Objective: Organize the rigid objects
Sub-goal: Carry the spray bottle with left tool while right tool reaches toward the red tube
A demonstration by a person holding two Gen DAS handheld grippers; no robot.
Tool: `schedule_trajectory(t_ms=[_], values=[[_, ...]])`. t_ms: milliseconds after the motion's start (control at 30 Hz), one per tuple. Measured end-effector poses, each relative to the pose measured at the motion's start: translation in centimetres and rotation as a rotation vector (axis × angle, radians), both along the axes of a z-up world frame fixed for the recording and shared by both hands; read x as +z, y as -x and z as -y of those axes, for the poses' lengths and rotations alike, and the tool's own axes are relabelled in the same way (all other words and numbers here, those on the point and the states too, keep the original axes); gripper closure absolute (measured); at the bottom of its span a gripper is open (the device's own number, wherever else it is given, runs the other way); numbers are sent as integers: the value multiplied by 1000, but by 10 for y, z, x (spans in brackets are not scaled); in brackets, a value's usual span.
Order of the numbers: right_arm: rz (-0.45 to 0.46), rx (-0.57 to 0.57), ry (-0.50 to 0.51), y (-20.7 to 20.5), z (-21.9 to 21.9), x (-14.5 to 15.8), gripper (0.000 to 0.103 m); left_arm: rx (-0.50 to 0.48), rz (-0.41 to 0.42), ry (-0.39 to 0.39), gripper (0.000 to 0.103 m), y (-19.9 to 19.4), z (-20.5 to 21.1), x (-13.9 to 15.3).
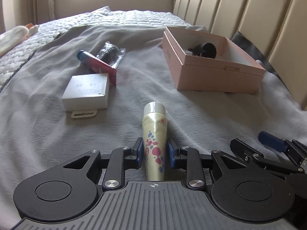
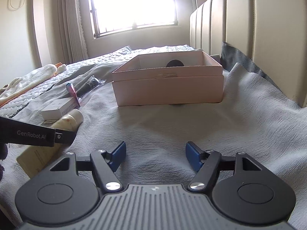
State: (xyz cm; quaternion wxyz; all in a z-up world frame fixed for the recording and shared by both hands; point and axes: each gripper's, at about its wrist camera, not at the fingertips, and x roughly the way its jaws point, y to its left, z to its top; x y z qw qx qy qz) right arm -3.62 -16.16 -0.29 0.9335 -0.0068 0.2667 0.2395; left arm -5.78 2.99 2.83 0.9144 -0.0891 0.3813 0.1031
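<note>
My left gripper (image 1: 155, 153) is shut on a cream tube (image 1: 154, 126) with a white cap and pink and blue spots; the cap points away from me. In the right wrist view the same tube (image 2: 67, 122) lies low over the grey blanket under the left gripper's black body. My right gripper (image 2: 155, 155) is open over bare blanket with nothing between its blue pads (image 2: 118, 154). An open pink box (image 1: 216, 76) stands ahead to the right with a black object (image 1: 205, 49) inside. A white box (image 1: 86, 92), a red and blue tube (image 1: 97, 65) and a black plastic packet (image 1: 111, 53) lie to the left.
A padded cream headboard (image 1: 259, 15) runs along the right side behind the pink box (image 2: 168, 92). A quilted white cover (image 1: 124, 17) and a pale soft toy (image 1: 15, 36) lie at the far left. A window (image 2: 134, 7) is behind the bed.
</note>
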Motion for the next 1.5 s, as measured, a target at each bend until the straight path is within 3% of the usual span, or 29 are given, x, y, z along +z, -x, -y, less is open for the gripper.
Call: schedule_trajectory(t_ms=[233, 400, 467, 567, 700, 833, 1300, 1367, 1433, 1500], values=[[0, 24, 23, 2, -1, -1, 30, -13, 29, -4, 72, -3, -2, -5], [-2, 33, 49, 5, -3, -2, 27, -41, 98, 1, 74, 3, -6, -13], [-39, 52, 59, 0, -5, 1, 23, -74, 119, 0, 74, 7, -8, -13], [-92, 138, 77, -7, -8, 2, 5, -124, 127, 13, 74, 9, -14, -10], [-95, 151, 128, -6, -14, 3, 3, -153, 111, 31, 73, 0, -22, -4], [-126, 154, 116, -10, -13, 3, 1, -172, 85, 20, 72, -11, -24, -8], [-106, 129, 152, -5, -18, 5, 0, -204, 110, 77, 72, -6, -38, -15], [-127, 125, 168, -7, -20, 9, 1, -214, 141, 129, 73, 1, -46, -16], [-177, 115, 167, -11, -20, 19, 10, -234, 180, 212, 73, 14, -60, -16], [-176, 114, 158, -10, -21, 35, 20, -220, 215, 223, 73, 29, -72, -12]])
